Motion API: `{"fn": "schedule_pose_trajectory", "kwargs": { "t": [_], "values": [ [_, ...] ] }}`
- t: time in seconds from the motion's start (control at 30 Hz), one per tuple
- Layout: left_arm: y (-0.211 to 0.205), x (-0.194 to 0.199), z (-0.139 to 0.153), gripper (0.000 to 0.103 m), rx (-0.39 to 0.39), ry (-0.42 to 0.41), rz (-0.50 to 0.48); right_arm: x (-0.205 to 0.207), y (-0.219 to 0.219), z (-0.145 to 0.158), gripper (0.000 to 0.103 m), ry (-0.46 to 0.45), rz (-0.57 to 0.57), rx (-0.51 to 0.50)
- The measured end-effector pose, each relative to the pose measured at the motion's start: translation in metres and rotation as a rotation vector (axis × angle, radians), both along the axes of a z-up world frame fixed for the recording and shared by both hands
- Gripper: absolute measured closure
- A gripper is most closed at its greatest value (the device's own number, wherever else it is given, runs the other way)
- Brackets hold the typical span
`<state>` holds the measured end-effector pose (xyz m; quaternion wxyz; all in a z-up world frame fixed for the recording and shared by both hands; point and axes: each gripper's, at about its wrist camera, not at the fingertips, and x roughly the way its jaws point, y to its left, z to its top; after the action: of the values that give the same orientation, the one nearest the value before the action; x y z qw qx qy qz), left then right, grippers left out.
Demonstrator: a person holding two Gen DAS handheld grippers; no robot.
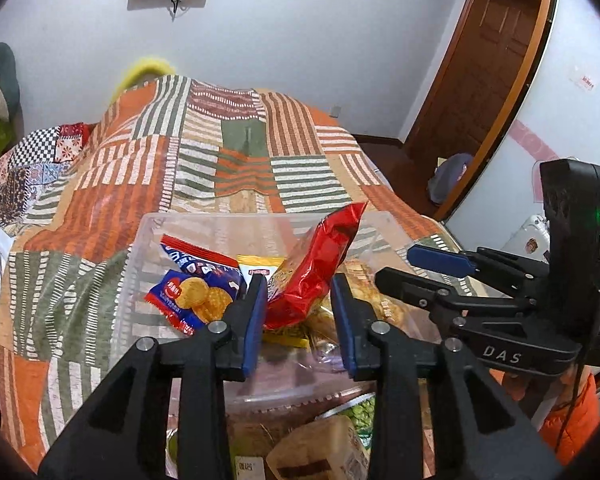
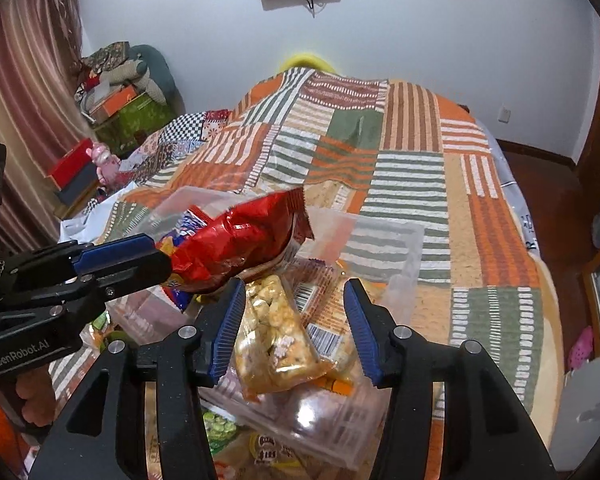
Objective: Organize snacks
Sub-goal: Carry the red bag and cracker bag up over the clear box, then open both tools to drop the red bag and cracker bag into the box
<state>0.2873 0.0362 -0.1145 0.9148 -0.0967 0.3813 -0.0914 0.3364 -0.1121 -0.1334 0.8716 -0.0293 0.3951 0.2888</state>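
A clear plastic bin sits on the patchwork bedspread and holds several snack packs. My left gripper is over the bin with its jaws apart; a red foil snack bag stands between them, and I cannot tell whether the pads grip it. A blue cracker pack lies to its left. In the right wrist view the left gripper meets the red bag at its end. My right gripper is open above a clear pack of yellow puffed snacks in the bin.
More snack packs lie in front of the bin: a tan pack and a green one. The bedspread stretches beyond. Boxes and a plush toy are piled by the curtain; a wooden door stands right.
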Motion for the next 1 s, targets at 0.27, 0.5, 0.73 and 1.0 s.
{"fn": "schedule_pose_trajectory", "kwargs": {
  "t": [0.27,0.5,0.73,1.0],
  "values": [
    [0.005,-0.028,0.021,0.063,0.006,-0.032,0.005,-0.020,-0.015,0.019,0.049,-0.048,-0.015,0.027],
    [0.013,-0.065,0.035,0.051,0.044,-0.056,0.016,-0.049,-0.029,0.033,0.042,-0.097,-0.018,0.052],
    [0.022,-0.101,0.032,0.042,0.084,-0.043,0.041,-0.076,-0.034,0.035,0.034,-0.125,-0.014,0.047],
    [0.047,-0.131,0.008,0.034,0.115,0.014,0.119,-0.104,-0.035,0.018,0.017,-0.125,-0.013,0.021]
  ]
}}
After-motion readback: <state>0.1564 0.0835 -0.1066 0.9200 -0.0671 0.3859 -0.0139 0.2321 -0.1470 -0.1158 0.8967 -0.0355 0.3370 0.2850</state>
